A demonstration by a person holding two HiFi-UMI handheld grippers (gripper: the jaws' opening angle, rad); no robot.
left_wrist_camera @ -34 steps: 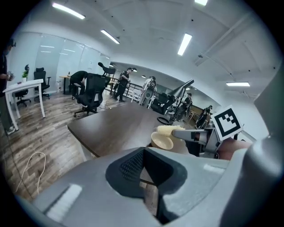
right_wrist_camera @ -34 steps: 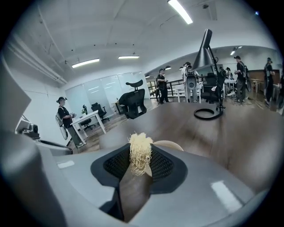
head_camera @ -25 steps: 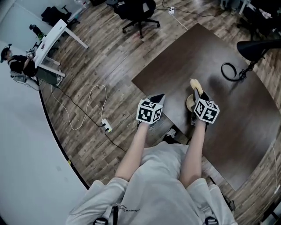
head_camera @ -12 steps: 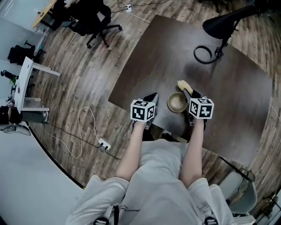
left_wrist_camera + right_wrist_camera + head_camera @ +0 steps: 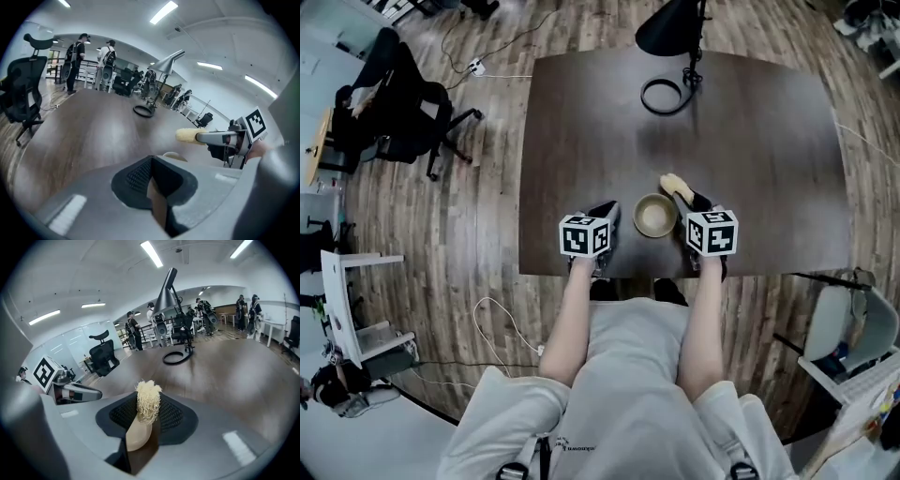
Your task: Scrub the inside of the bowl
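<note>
Right gripper view: right gripper [image 5: 140,423] pinches the brush [image 5: 147,403]; left gripper's [image 5: 151,180] fingers pressed together, empty. Bowl [image 5: 655,216] likely light, slippery: brace its rim.

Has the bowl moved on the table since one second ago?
No, as far as shows: the bowl sits near the front edge of the table, opposite the lamp base ring, as before. Only the head camera swung.

Table's [image 5: 750,141] dark smooth wood, slight sheen; bowl [image 5: 655,217] looks dull brassy metal; brush [image 5: 673,185] has rough pale fibre bristles.
</note>
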